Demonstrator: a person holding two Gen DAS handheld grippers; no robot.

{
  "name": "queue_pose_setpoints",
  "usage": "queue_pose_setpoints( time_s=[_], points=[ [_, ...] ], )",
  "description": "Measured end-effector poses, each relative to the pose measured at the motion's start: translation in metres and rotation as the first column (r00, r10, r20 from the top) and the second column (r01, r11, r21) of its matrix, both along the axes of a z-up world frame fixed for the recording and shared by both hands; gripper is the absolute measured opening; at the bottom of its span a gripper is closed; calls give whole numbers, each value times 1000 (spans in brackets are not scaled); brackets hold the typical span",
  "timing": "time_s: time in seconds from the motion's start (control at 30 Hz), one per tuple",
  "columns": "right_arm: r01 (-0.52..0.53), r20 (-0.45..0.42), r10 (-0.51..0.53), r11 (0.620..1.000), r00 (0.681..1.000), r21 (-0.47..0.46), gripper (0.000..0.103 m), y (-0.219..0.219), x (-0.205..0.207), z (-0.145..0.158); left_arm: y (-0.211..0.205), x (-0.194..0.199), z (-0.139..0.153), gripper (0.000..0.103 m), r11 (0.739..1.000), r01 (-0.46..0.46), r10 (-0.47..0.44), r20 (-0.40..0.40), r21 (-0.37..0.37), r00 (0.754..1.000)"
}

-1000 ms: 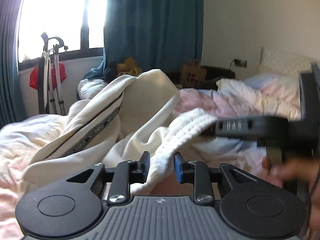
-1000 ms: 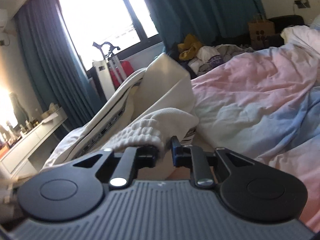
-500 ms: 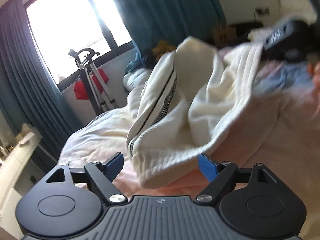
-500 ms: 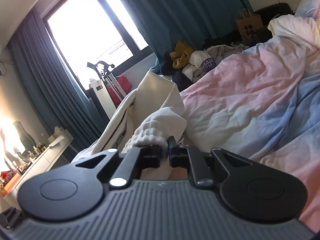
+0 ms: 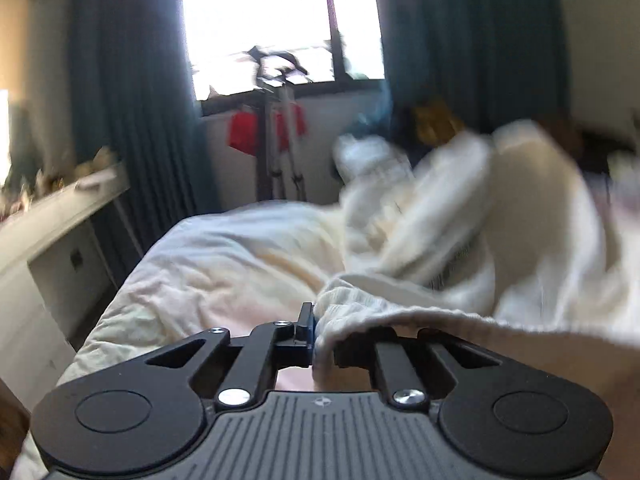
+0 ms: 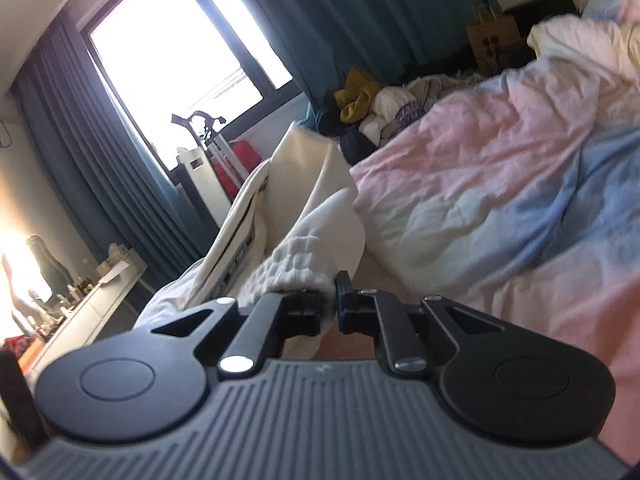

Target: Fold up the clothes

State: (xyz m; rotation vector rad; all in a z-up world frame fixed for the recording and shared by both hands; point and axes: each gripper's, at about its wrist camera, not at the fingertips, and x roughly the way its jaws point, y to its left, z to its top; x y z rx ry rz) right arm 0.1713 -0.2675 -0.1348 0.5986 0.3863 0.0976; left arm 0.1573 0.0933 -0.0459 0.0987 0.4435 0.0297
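Bedroom, daylit; a bed under a rumpled pink, blue and cream duvet serves as the folding surface. Nearest, in the left wrist view, the left gripper is seen with its fingers just closed, brought nearly together on the ribbed edge of a cream garment; cloth is drawn over the far finger and hides it. In the right wrist view the right gripper is likewise pinched nearly shut on a ribbed hem of the same cream garment, which is lifted off the duvet and rises in a crumpled heap with a dark patterned band along one fold. Beyond the garment, a pile of other clothes is noted at the far bed edge, then a metal stand with red items below the window, teal curtains, and a long white dresser at the left wall. The left view is heavily blurred, so finer detail is not recorded. Step in hand, as judged: the hem is to be spread between both grips. It is best done by drawing the two pinches apart until the edge runs taut and level, so that the heap hangs free before it is laid flat on the duvet; a shallow bite on the ribbing could slip.
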Motion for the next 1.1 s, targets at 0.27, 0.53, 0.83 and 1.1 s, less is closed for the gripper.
queue_pose_setpoints(
  time_s=[0.27,0.53,0.83,1.1],
  points=[
    [-183,88,174,977,981,111,11,75,-30,30,85,28,90,8,986,-53,81,174,-157,981],
    [-473,130,466,881,875,24,11,211,-13,37,186,96,84,9,982,-187,189,99,-34,977],
    [-588,-5,589,806,808,-72,12,270,55,-22,246,123,0,17,950,-274,266,-71,-150,961],
    [-575,-61,574,801,817,-167,62,271,41,-5,242,70,9,55,912,-325,324,-44,-250,945]
  ],
)
